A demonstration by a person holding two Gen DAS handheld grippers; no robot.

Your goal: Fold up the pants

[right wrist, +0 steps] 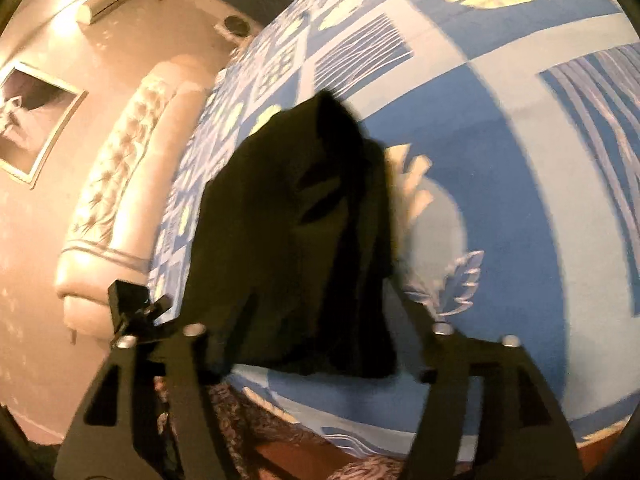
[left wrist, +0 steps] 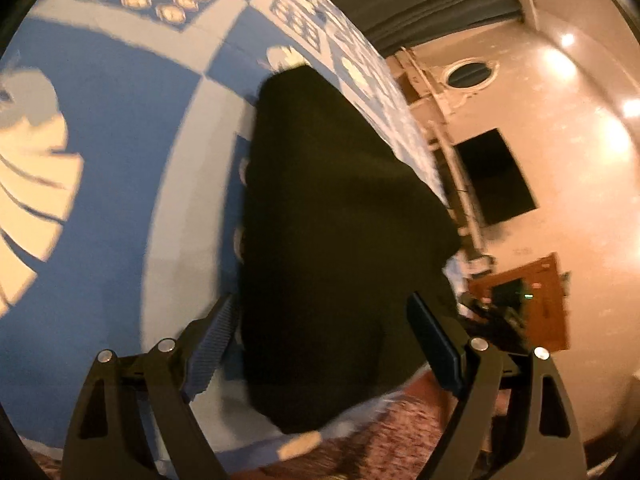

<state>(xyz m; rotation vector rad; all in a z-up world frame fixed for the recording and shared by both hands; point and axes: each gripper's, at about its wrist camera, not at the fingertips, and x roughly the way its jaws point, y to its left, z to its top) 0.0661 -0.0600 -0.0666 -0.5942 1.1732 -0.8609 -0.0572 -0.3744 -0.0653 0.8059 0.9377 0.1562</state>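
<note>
Left wrist view: black pants (left wrist: 340,248) lie as a dark bundle on the blue-and-white patterned bedspread (left wrist: 120,152), close to the bed's near edge. Fabric surface reads as one dark mass; no folds can be told apart in this view. The left gripper (left wrist: 320,332) has its jaws wide apart, one finger on each side of the near end of the bundle. The right-hand pad (left wrist: 434,344) stands clear of the cloth; whether the left-hand finger touches it cannot be told because of blur. Beyond the bed's far side: pale wall with a dark rectangular panel (left wrist: 496,176) and a brown wooden piece of furniture (left wrist: 532,300). A reddish patterned carpet (left wrist: 380,440) shows below the bed edge.

Right wrist view: same pants (right wrist: 288,240), seen from the other side, heaped and creased, with a peak at the far end and the near hem at the bedspread (right wrist: 520,220) edge. The right gripper (right wrist: 316,320) stands with jaws apart, the bundle between the fingers; no pad is seen pressing on the cloth. A tufted cream headboard (right wrist: 132,168) lies to the left, with a framed picture (right wrist: 36,120) on the wall. Frame is motion-blurred.
</note>
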